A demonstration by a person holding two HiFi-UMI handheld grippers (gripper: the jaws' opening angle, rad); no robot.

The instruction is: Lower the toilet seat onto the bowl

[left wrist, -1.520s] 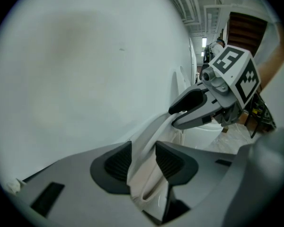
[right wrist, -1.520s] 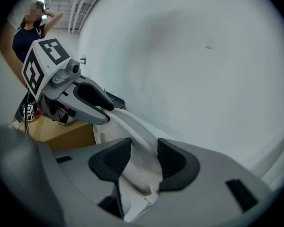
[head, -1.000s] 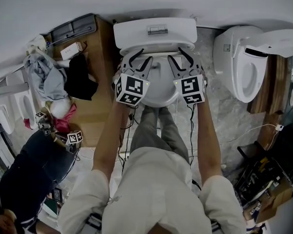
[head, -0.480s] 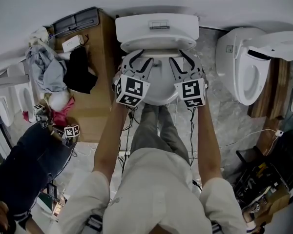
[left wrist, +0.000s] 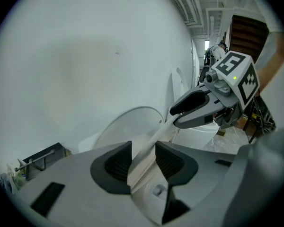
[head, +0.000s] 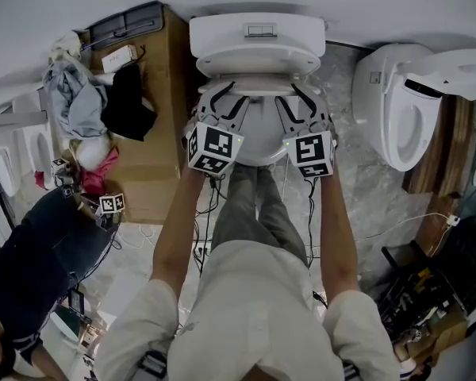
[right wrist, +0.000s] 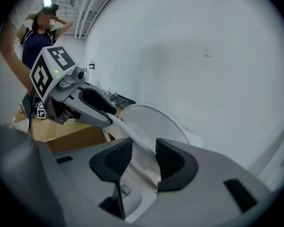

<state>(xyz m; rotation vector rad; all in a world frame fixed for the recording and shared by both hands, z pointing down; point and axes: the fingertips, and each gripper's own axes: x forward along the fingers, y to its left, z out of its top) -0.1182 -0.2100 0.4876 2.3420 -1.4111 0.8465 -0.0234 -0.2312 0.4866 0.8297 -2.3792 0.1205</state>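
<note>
A white toilet stands before me, its tank (head: 258,36) against the wall and its bowl (head: 258,145) below. The toilet seat (head: 259,88) is raised off the bowl and tilted forward, away from the upright lid (left wrist: 128,126). My left gripper (head: 226,95) is shut on the seat's left side, where the rim (left wrist: 154,138) runs between its pads. On the right side my right gripper (head: 292,94) grips the seat (right wrist: 132,136). Its jaws have just been closing, with the rim between them. Each gripper view shows the other gripper (left wrist: 177,115) (right wrist: 109,115) clamped on the same rim.
A second toilet (head: 397,109) stands to the right. On the left is a cardboard box (head: 155,94) with clothes (head: 127,117) heaped on it. Another person (head: 32,268) crouches at lower left beside marker cubes (head: 111,203). Cables (head: 397,213) and clutter (head: 428,308) lie on the floor at the right.
Both grippers, still holding the seat, have drawn away from the tank toward me, and the seat has tipped further from the lid. The person at lower left has shifted.
</note>
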